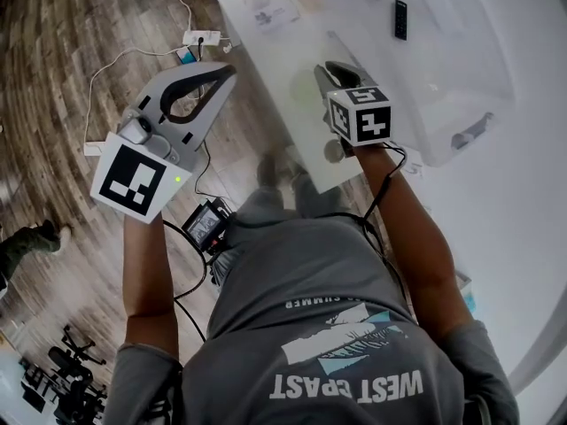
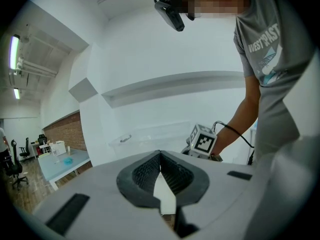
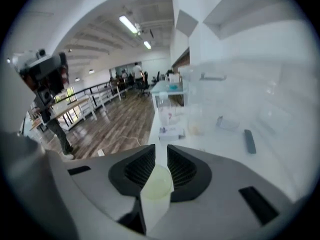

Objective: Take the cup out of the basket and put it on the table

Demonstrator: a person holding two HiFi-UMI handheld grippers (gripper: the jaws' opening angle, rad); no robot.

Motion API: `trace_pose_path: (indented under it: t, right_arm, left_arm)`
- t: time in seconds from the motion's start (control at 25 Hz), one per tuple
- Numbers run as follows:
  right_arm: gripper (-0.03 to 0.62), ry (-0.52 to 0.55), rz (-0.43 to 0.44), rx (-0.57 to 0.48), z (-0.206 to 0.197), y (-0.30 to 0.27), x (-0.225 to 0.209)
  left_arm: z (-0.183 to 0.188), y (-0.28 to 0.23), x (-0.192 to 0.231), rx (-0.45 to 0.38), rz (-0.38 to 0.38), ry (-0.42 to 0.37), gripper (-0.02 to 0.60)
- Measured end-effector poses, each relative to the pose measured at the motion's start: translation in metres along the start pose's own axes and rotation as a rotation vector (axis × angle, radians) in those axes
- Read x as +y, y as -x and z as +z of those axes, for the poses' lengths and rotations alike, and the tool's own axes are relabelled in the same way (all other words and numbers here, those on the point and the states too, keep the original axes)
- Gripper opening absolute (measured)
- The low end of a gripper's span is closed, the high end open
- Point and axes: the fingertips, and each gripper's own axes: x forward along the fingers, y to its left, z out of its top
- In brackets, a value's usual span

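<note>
A pale green cup (image 1: 304, 90) stands on the white table (image 1: 532, 193) near its left edge, just left of and below my right gripper (image 1: 335, 67). In the right gripper view the cup (image 3: 157, 182) shows as a pale round top low in the gap of the gripper (image 3: 161, 153); the jaws stand apart and the pads do not press on it. The basket is a clear plastic bin (image 1: 461, 87) to the right of that gripper. My left gripper (image 1: 229, 67) hangs over the wooden floor, left of the table, shut and empty (image 2: 160, 154).
A black remote (image 1: 400, 19) and a printed card (image 1: 275, 14) lie farther back on the table. A power strip (image 1: 202, 36) with cables lies on the floor. A small screen unit (image 1: 206, 226) hangs at the person's waist. Another person's foot (image 1: 31, 240) shows at far left.
</note>
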Motion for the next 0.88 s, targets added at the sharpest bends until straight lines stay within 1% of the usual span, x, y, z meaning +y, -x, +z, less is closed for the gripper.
trace_pose_path:
  t: [0.08,0.16,0.24,0.28,0.36,0.52,0.88]
  right_arm:
    - [0.079,-0.016,0.046,-0.159,0.037,0.034,0.016]
    - [0.031,0.007,0.1,-0.297,0.072,0.071,0.034]
    - [0.014,0.061,0.145,-0.397,0.099,0.107,0.051]
    - [0.013,0.092,0.162,-0.429,0.11,0.123,0.059]
    - [0.012,0.156,0.181,-0.471,0.127,0.15,0.074]
    - [0.011,0.246,0.168,-0.53,0.146,0.191,0.094]
    - [0.011,0.298,0.122,-0.606,0.152,0.252,0.106]
  left_arm:
    - [0.008,0.002,-0.002,-0.009,-0.004,-0.014,0.01]
    - [0.017,0.003,-0.005,-0.018,-0.01,-0.03,0.009]
    - [0.025,0.005,-0.008,-0.026,-0.017,-0.044,0.009]
    - [0.029,0.005,-0.01,-0.03,-0.022,-0.05,0.009]
    - [0.036,0.006,-0.013,-0.038,-0.035,-0.063,0.009]
    - [0.047,0.009,-0.018,-0.049,-0.063,-0.09,0.009]
    - [0.066,0.005,-0.04,-0.074,-0.116,-0.137,0.009]
